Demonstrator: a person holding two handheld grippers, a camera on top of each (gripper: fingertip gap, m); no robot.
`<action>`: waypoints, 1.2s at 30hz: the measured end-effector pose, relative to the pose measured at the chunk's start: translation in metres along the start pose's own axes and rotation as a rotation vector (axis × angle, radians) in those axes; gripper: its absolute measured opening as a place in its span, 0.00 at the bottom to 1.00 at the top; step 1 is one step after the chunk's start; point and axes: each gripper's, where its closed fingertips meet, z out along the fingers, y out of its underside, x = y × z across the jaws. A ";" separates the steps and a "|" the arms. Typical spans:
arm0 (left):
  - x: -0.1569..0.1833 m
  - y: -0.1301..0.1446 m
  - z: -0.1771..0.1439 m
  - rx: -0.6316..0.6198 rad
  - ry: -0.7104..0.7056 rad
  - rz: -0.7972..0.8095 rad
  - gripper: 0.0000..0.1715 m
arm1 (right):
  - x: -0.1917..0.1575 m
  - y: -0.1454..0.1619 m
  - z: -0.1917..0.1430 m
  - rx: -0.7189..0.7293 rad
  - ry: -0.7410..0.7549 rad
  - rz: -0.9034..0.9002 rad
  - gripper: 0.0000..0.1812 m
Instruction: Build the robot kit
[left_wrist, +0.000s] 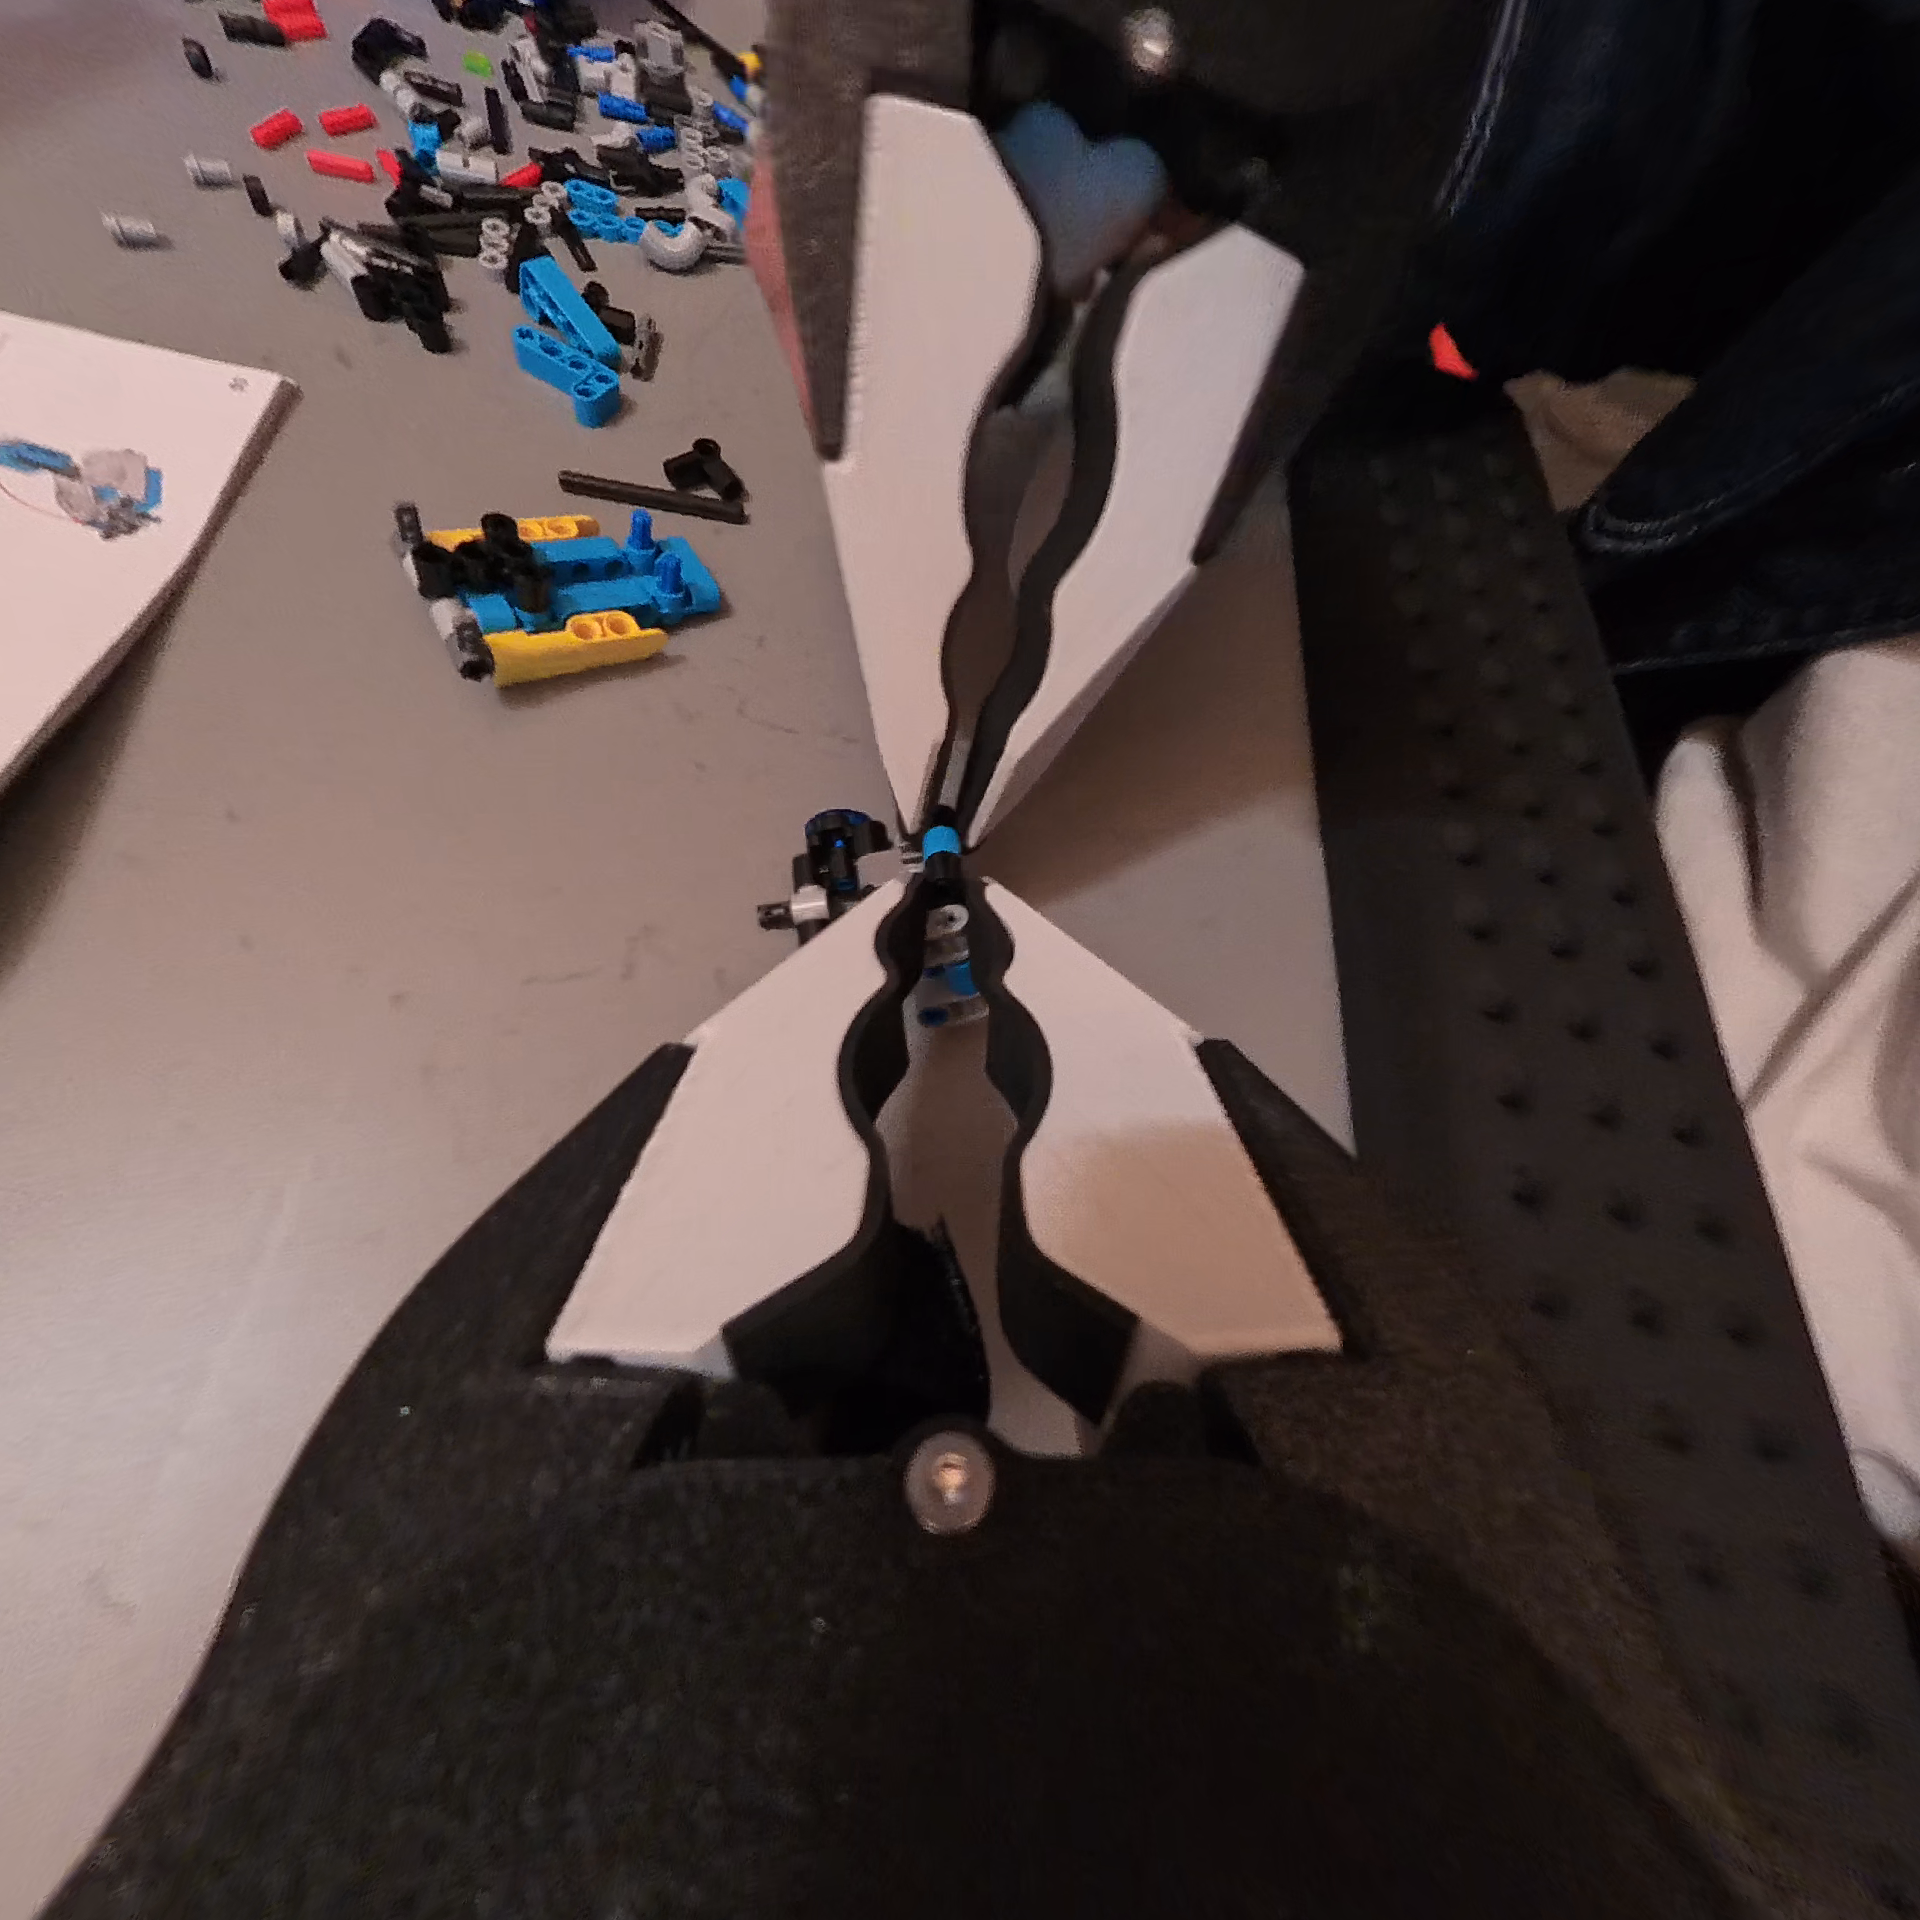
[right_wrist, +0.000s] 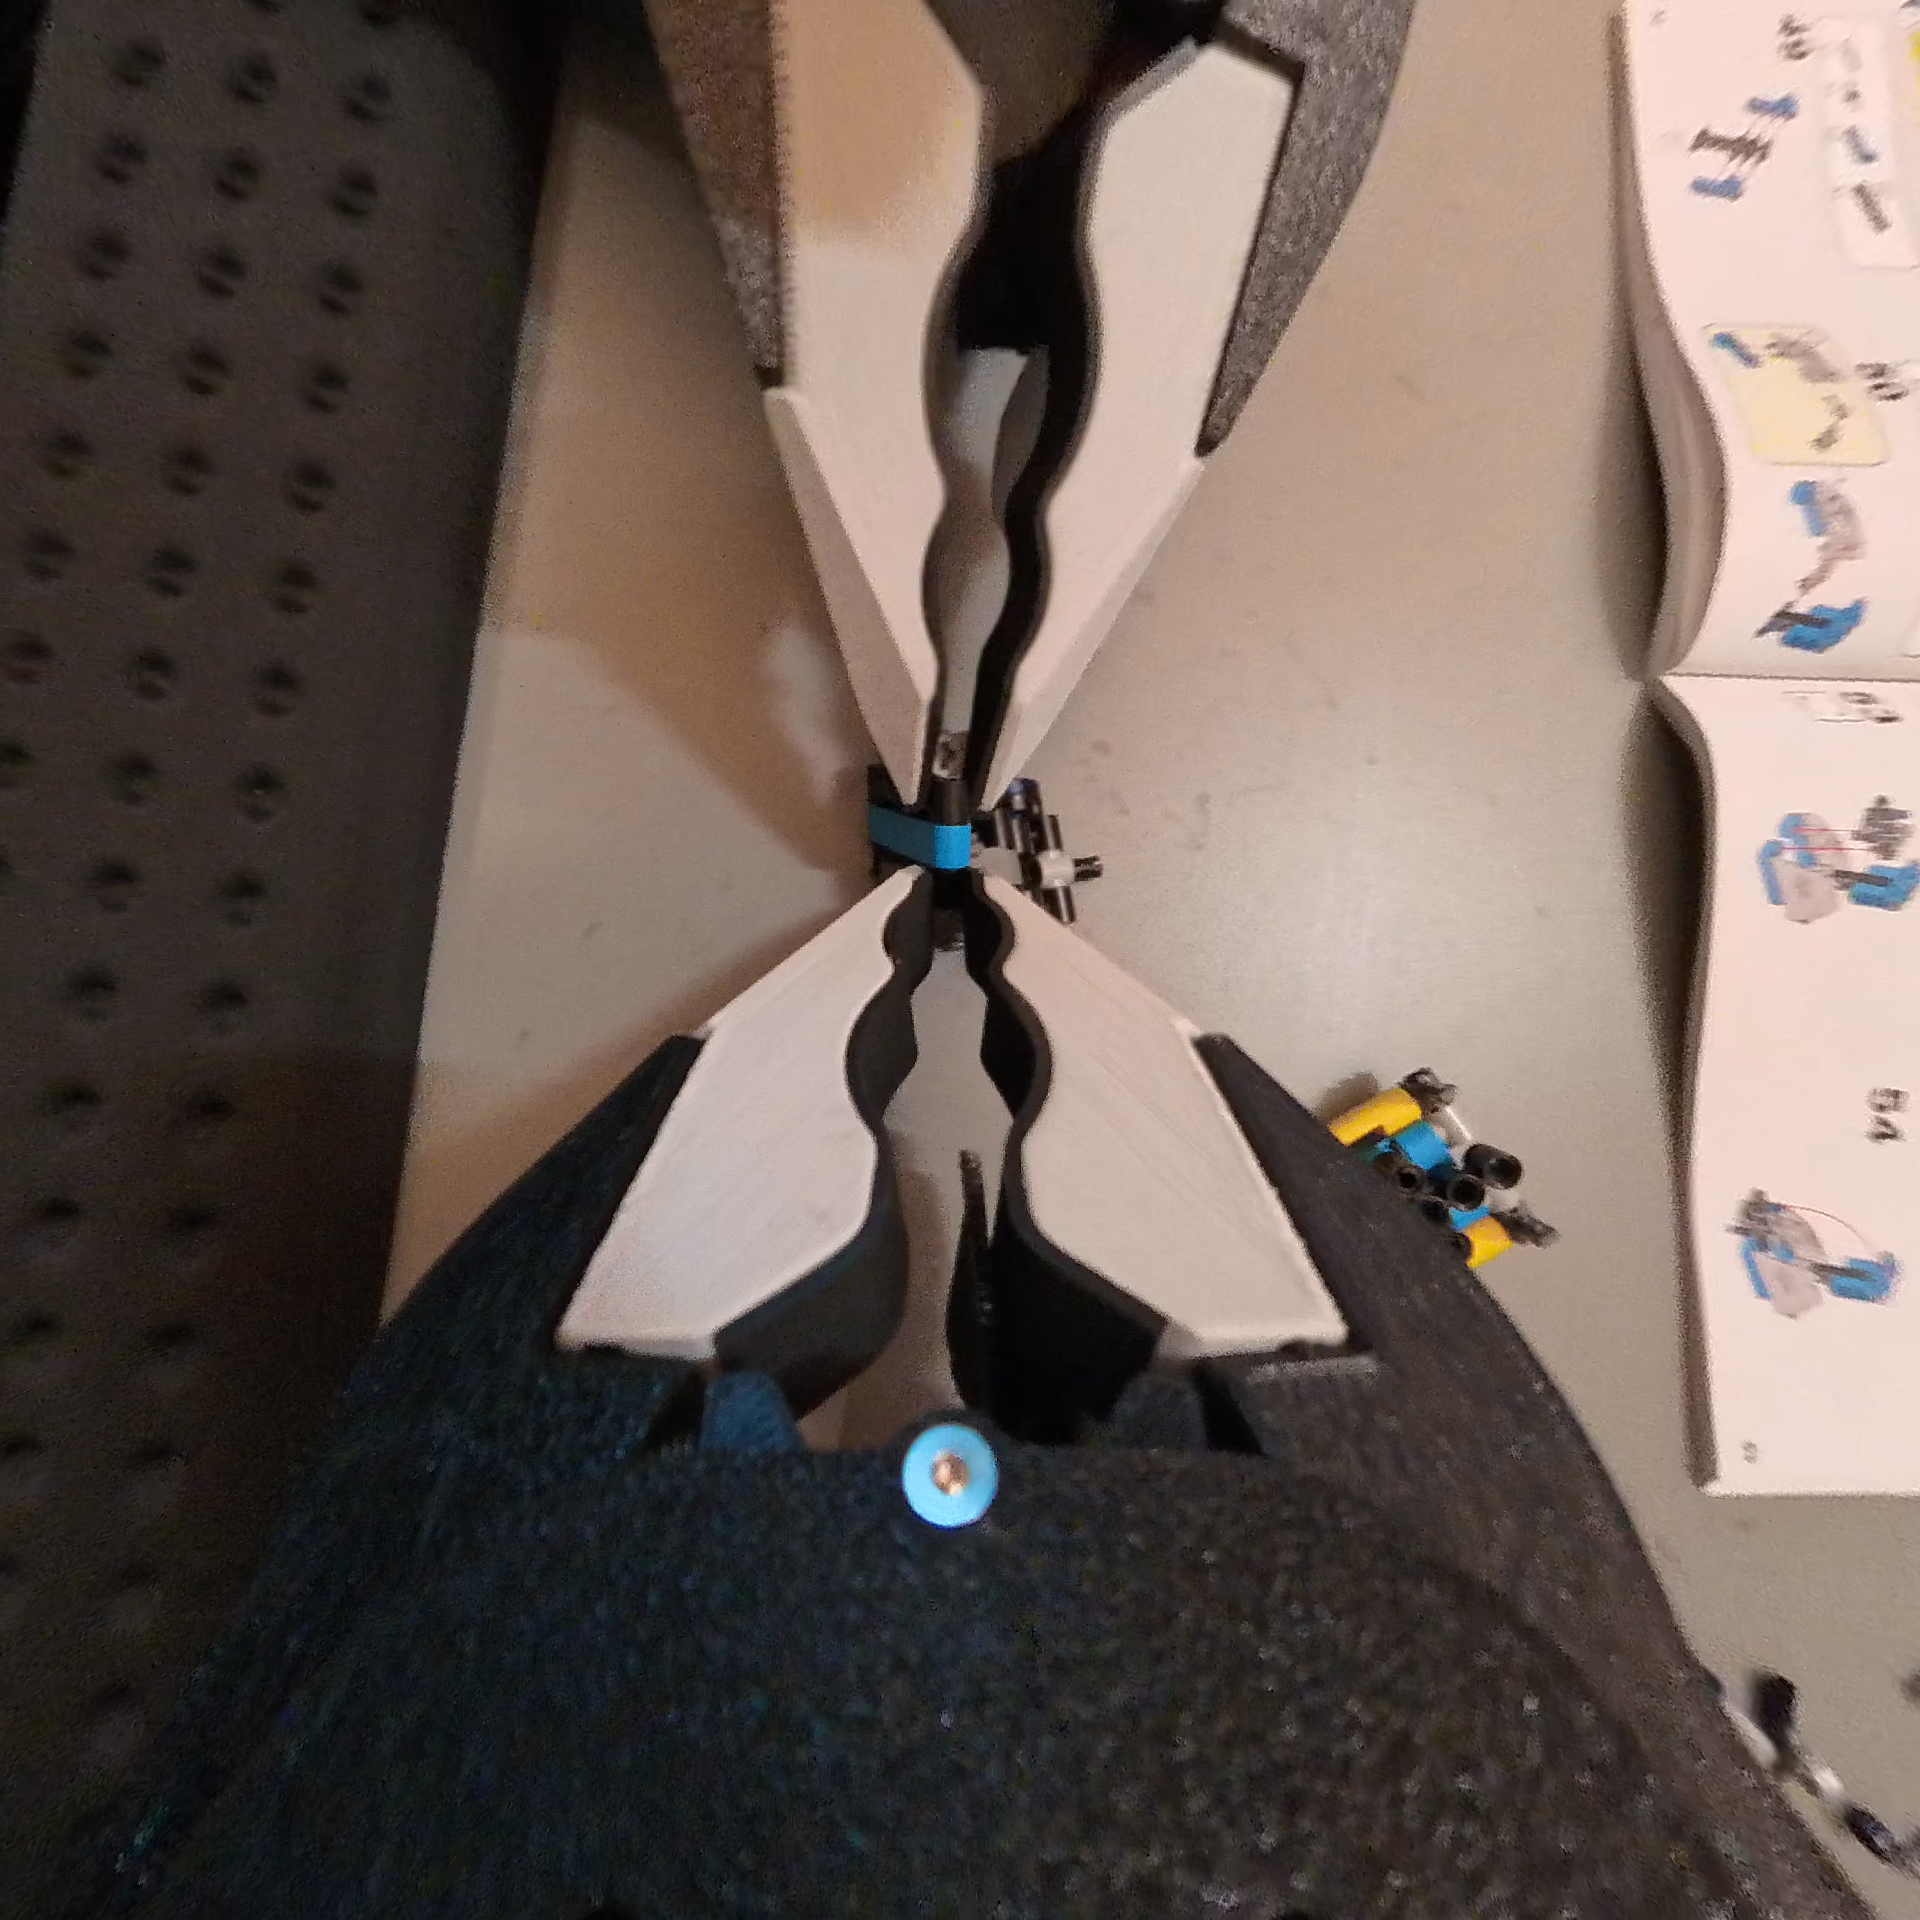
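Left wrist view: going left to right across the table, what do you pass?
Open booklet → yellow-and-blue brick assembly → small black-and-blue assembly → blue-banded piece pinched between both hand-held gripper tips → black perforated panel → white cloth.

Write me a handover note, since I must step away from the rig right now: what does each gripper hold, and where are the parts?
Left gripper: jaws shut on the small blue-and-black piece.
Right gripper: tip to tip with the left, jaws shut on the same piece from the opposite end.
A small black-and-grey cluster sits right beside it; whether it is attached is unclear.
On the table: yellow-and-blue assembly, pile of loose parts, open booklet.
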 end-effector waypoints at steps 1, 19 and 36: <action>0.002 0.001 0.000 -0.011 -0.014 0.045 0.04 | -0.001 0.000 0.000 0.005 -0.052 0.022 0.02; 0.007 0.003 -0.002 -0.010 0.010 0.096 0.04 | -0.003 -0.011 -0.007 0.150 -0.532 0.317 0.06; 0.014 -0.108 -0.100 0.863 0.155 -0.028 0.04 | 0.020 -0.087 -0.108 0.949 -0.026 0.371 0.24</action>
